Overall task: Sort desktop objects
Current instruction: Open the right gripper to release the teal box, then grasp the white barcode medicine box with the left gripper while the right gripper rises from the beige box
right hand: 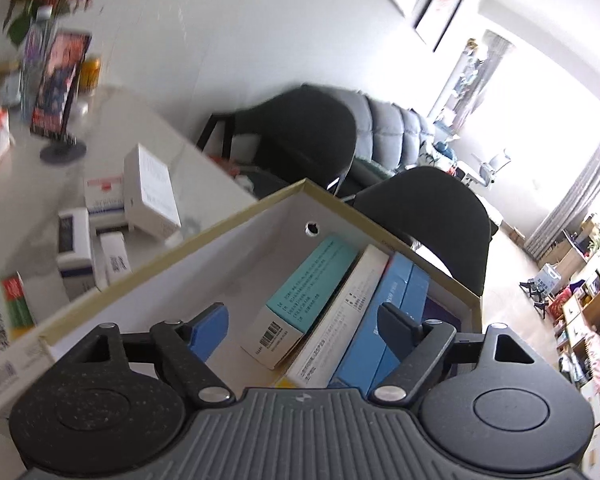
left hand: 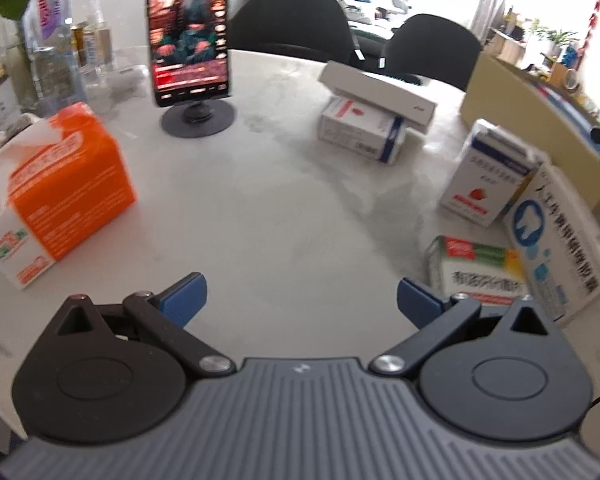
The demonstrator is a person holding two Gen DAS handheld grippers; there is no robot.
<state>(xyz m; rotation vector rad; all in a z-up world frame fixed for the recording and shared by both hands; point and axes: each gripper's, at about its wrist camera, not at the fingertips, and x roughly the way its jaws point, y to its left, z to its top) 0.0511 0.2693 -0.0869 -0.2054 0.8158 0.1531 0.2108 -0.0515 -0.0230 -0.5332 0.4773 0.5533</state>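
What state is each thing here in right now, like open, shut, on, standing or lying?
Left gripper: open, holding nothing.
Right gripper: open, holding nothing, above the storage box.
Phone: screen on, upright on its stand.
Tissue pack: opened, a tissue sticking out.
Storage box: open-topped, several boxes inside.
Teal box: lying inside the storage box.
Strawberry box: closed, standing on the table.
Long white box: resting on another box.

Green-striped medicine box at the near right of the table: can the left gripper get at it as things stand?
Probably yes. The left gripper is open and holds nothing, and the green-striped box lies flat just beyond its right jaw. The tooth-logo box leans against its far side, so that side is crowded.
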